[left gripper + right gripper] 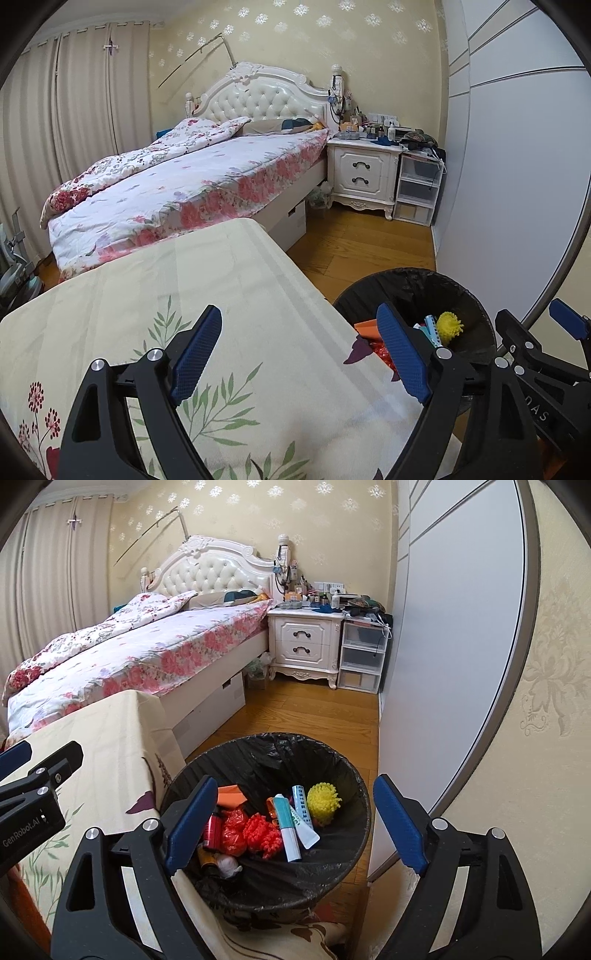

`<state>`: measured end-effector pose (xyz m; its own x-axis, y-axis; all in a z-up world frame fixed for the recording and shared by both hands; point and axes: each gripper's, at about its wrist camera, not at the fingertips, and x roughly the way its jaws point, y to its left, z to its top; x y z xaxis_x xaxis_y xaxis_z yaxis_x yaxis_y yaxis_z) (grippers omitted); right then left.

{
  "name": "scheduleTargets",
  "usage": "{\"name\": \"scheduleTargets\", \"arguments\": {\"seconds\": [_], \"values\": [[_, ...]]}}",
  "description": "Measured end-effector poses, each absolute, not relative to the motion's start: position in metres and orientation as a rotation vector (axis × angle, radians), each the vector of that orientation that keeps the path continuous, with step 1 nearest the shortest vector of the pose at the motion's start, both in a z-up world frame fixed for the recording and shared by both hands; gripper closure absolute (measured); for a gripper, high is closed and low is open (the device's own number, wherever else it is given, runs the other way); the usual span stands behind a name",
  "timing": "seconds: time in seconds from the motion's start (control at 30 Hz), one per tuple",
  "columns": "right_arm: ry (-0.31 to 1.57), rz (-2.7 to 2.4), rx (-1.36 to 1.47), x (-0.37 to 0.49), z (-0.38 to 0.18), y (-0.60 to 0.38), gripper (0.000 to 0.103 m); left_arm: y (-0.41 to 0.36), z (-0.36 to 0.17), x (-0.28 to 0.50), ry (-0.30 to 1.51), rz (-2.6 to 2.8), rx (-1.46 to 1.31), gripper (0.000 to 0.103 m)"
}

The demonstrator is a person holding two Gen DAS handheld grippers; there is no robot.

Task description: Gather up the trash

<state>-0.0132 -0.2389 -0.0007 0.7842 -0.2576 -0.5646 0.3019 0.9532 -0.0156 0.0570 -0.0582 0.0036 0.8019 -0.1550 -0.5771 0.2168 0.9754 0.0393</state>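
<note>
A round bin lined with a black bag (258,747) stands on the wood floor beside a table under a cream floral cloth (110,734). Inside it lie a yellow pompom (324,799), a red pompom (263,832), two tubes (287,829), an orange box (231,794) and a red bag (232,830). My right gripper (295,786) hangs open above the bin with nothing between its blue pads. My left gripper (299,312) is open over the table's right edge (303,302), also empty. The bin (465,295) shows to its right, with the right gripper (535,325) beyond.
A bed with floral bedding (184,177) fills the room behind the table. A white nightstand (364,173) crowded with small items and clear plastic drawers (417,188) stand by the headboard. A pale sliding wardrobe door (454,627) runs close along the bin's right side.
</note>
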Motion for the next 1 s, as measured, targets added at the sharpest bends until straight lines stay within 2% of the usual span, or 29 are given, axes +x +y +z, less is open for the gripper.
{"name": "scheduleTargets", "arguments": {"seconds": [0.47,1.0], "values": [[0.552,-0.272,0.047,-0.054,0.022,-0.224,0.018,-0.032,0.015,0.017,0.579,-0.161,0.087,0.019],[0.545,-0.274,0.044,-0.059,0.024,-0.224,0.018,-0.033,0.015,0.013,0.575,-0.167,0.095,0.019]]}}
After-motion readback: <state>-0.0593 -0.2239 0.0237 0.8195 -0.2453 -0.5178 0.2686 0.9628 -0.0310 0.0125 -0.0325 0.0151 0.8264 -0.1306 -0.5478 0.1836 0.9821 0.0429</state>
